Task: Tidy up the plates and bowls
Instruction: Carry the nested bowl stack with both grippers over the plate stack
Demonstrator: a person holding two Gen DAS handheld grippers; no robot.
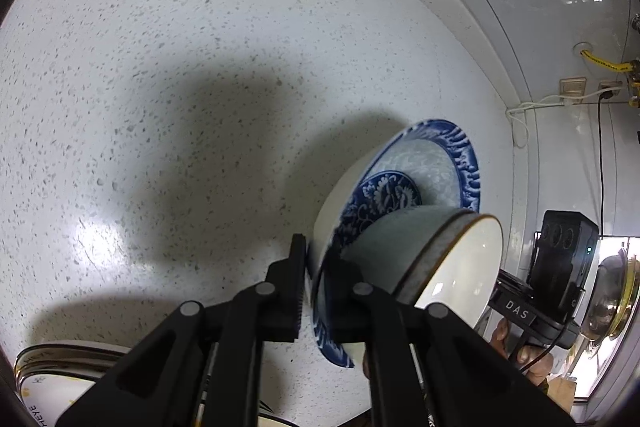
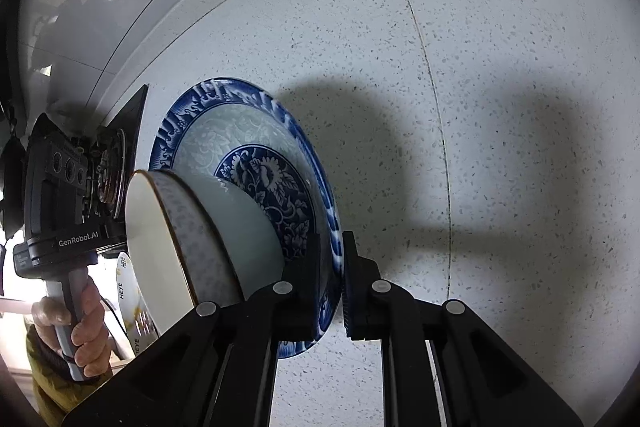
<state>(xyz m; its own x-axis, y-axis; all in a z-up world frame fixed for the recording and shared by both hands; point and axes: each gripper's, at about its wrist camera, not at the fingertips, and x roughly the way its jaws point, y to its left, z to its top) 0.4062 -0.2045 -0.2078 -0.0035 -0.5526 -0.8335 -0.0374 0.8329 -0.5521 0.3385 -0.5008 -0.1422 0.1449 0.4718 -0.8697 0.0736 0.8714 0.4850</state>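
Above the speckled counter (image 1: pixel 160 67), my left gripper (image 1: pixel 316 287) and right gripper (image 2: pixel 332 287) each pinched the blue plate's (image 2: pixel 224 131) rim, a grey bowl (image 1: pixel 404 239) resting on it.

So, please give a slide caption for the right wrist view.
Right gripper clamps blue-patterned plate carrying a pale bowl.

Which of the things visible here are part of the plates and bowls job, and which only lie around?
Part of the job:
blue patterned plate
grey bowl
stacked plates
left gripper
right gripper

Lying around:
wall sockets
yellow cable
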